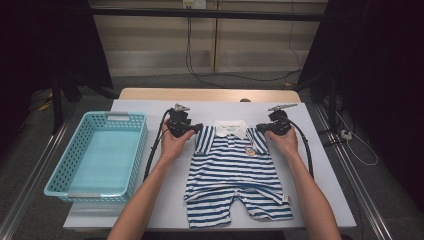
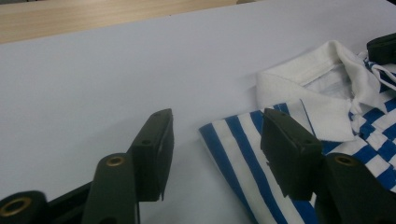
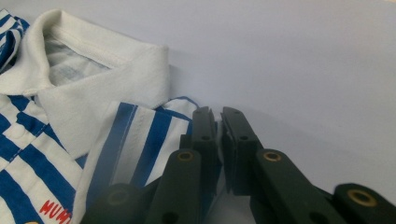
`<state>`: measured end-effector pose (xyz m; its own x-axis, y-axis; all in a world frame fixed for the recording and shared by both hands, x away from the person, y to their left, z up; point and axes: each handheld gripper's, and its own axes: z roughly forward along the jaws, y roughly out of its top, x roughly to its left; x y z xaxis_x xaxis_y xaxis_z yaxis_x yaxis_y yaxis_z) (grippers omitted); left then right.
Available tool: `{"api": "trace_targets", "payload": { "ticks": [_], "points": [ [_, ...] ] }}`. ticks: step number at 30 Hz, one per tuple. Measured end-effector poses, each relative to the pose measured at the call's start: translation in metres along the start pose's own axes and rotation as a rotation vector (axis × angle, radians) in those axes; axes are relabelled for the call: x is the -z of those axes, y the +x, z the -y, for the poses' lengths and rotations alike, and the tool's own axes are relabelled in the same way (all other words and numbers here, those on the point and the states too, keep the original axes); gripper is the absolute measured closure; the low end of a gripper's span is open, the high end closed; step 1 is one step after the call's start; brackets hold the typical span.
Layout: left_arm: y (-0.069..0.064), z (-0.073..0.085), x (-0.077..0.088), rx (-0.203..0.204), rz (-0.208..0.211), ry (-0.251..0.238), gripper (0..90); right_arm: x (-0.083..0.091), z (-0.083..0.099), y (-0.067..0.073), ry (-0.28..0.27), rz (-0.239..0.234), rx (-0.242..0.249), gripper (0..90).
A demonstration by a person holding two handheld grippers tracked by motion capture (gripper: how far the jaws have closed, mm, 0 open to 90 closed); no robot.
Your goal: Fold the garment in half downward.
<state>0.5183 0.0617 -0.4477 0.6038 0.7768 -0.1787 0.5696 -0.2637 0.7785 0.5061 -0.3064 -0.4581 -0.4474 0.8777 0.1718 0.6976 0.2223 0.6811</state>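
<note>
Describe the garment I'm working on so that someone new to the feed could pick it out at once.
Start from the white table with the turquoise basket at its left edge. To the right of the basket, flat in the middle of the table, lies a small short-sleeved romper. Its blue and white stripes, white collar and small chest badge mark it out as the one piece of clothing there.

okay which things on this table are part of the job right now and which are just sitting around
In the job: striped romper, left gripper with jaws astride its shoulder edge, right gripper nipping the other shoulder.

Just lying about: turquoise basket, white table cover, cables on the floor.
</note>
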Motion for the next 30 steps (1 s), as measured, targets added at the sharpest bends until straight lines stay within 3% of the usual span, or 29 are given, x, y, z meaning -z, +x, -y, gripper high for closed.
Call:
{"api": "trace_targets", "payload": {
  "ticks": [2,3,4,6,7,9,12,13,15,18,19,20,21,22,23,24,27,30],
  "points": [
    [0.000,0.000,-0.003,0.008,-0.006,0.001,48.3,0.000,0.000,-0.001,-0.009,0.001,0.007,85.2],
    [0.001,-0.001,-0.004,-0.008,-0.008,0.018,49.5,0.000,0.000,-0.001,-0.009,0.002,0.006,85.3],
    [0.002,-0.001,-0.006,0.007,-0.005,0.016,51.3,0.000,0.000,-0.001,-0.010,0.004,0.008,85.3],
    [0.005,0.000,-0.009,-0.019,-0.015,0.051,52.9,0.000,0.000,0.001,-0.004,0.007,0.001,85.3],
    [0.005,0.002,-0.011,0.007,-0.010,0.041,52.9,0.000,0.000,0.000,-0.008,0.012,0.013,85.3],
    [0.006,0.003,-0.013,0.016,0.001,0.041,53.2,0.000,0.000,0.001,-0.007,0.016,0.014,85.3],
    [0.001,0.004,-0.016,-0.003,0.006,0.054,56.8,-0.001,0.000,-0.001,-0.022,0.027,0.037,85.3],
    [-0.001,0.004,-0.018,-0.006,0.000,0.054,58.9,0.000,0.000,0.002,-0.005,0.017,0.009,85.3],
    [0.001,0.003,-0.020,-0.043,0.002,0.081,61.5,0.000,0.000,0.004,-0.006,0.029,0.015,85.3],
    [-0.003,0.004,-0.022,-0.003,0.018,0.060,64.2,-0.001,-0.001,0.005,-0.001,0.044,0.030,85.4],
    [-0.001,0.003,-0.021,-0.063,0.007,0.080,65.0,-0.001,-0.001,0.005,-0.004,0.045,0.033,85.5],
    [-0.003,0.004,-0.023,-0.053,0.038,0.081,68.9,-0.001,0.000,0.005,-0.004,0.039,0.030,85.5],
    [-0.004,0.003,-0.023,-0.070,0.034,0.083,73.5,-0.001,0.000,0.004,-0.010,0.042,0.030,85.5],
    [-0.005,0.003,-0.024,-0.045,0.071,0.074,75.0,-0.001,0.000,0.004,-0.011,0.041,0.028,85.6],
    [-0.008,0.003,-0.025,-0.047,0.037,0.066,78.1,-0.001,0.000,0.005,-0.010,0.042,0.025,85.6],
    [-0.007,0.002,-0.023,-0.077,0.035,0.093,78.7,-0.001,0.000,0.005,-0.012,0.045,0.030,85.7],
    [-0.006,0.003,-0.024,-0.042,0.058,0.074,82.7,0.000,0.000,0.005,-0.003,0.034,0.006,85.9],
    [-0.002,0.003,-0.021,-0.040,0.083,0.094,84.4,0.000,0.000,0.004,-0.007,0.023,-0.004,86.2]
  ]
}}
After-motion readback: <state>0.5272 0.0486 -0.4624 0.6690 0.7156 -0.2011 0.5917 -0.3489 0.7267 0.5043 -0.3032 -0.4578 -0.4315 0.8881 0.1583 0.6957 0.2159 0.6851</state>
